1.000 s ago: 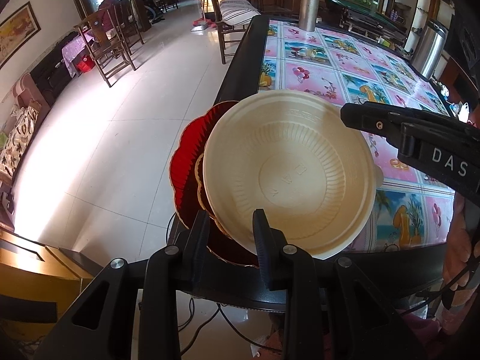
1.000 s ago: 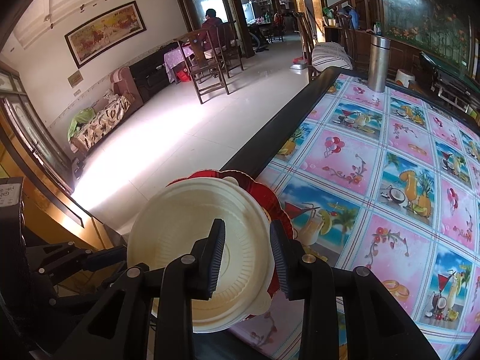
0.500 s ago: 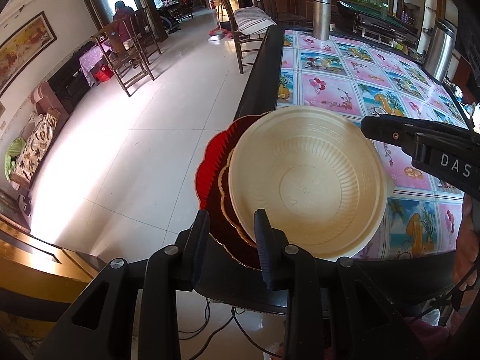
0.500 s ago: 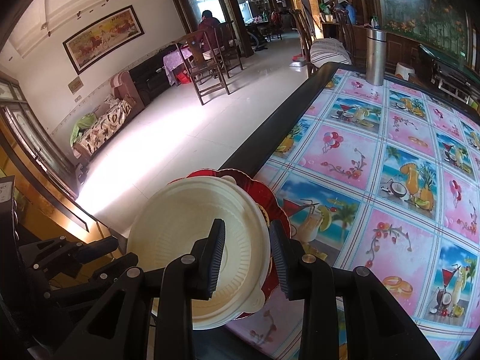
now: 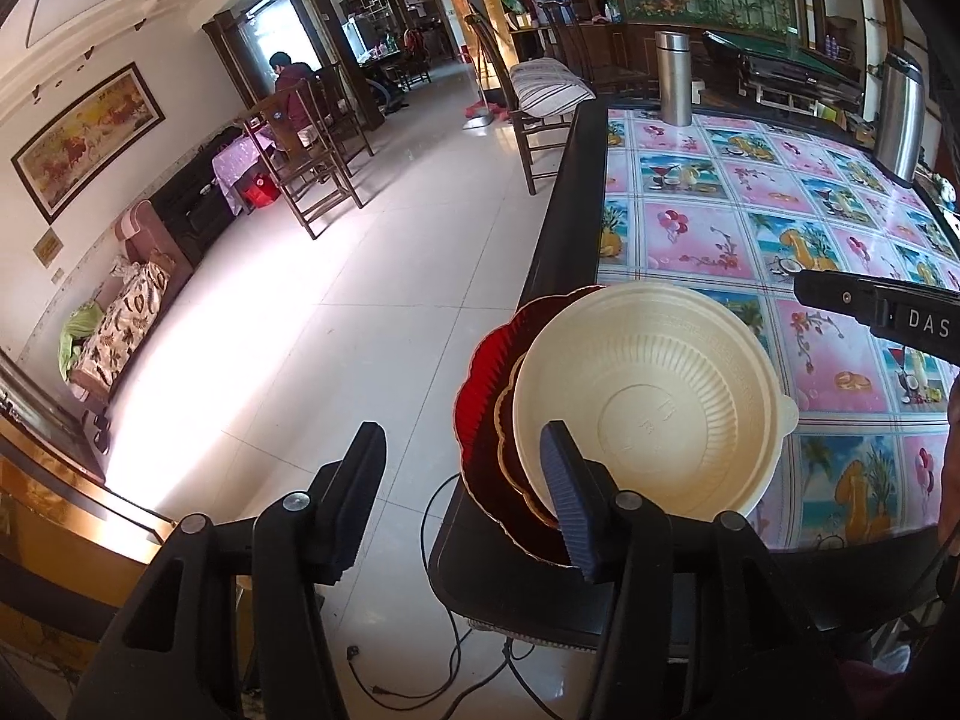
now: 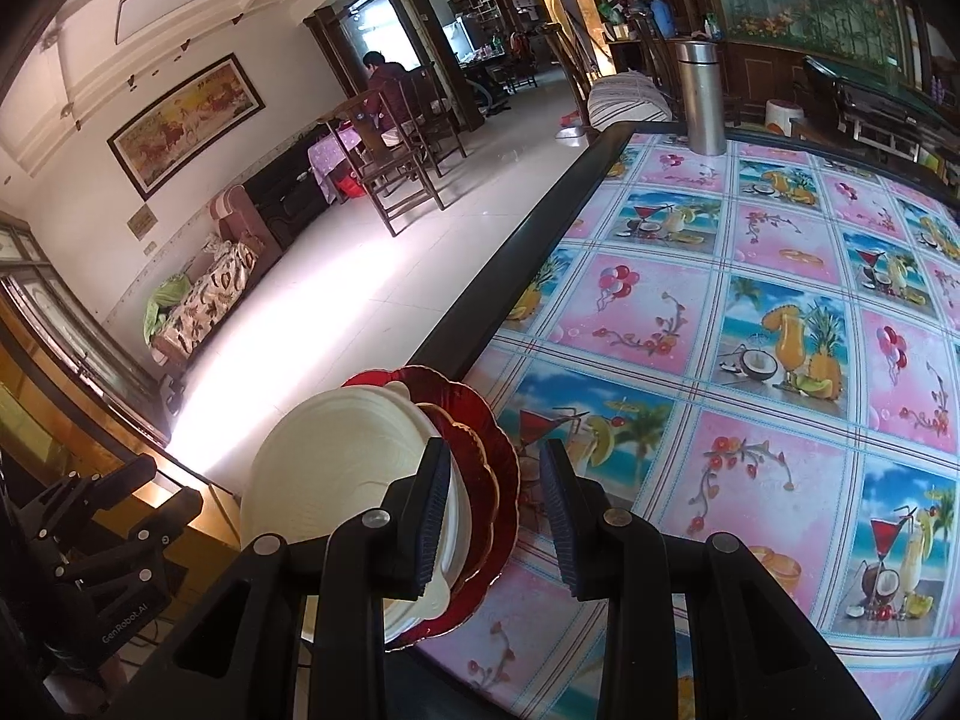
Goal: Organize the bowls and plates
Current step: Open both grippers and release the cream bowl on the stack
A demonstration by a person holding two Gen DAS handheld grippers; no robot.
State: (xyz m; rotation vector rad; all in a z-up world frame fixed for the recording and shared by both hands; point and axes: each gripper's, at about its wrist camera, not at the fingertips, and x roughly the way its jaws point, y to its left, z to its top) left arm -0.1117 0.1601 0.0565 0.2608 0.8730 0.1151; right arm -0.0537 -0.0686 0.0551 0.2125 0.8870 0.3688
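Jaws first: the left gripper [image 5: 462,480] is opening, nothing between its jaws, stack just right of them. At lower centre on the bench [image 5: 750,228] corner, one cream bowl [image 5: 648,396] and two red plates [image 5: 480,396]: light, thin, slippery, so take the rims. Further right, the right gripper [image 6: 495,510] stands part-open around the plate rim, not visibly pressing.

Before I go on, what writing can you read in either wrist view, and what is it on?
"DAS", cut off by the frame edge: on the right gripper, seen from the left wrist.
"GenRobot.AI": on the left gripper, seen from the right wrist.
Embossed marks in the base of the cream bowl: too faint to read.
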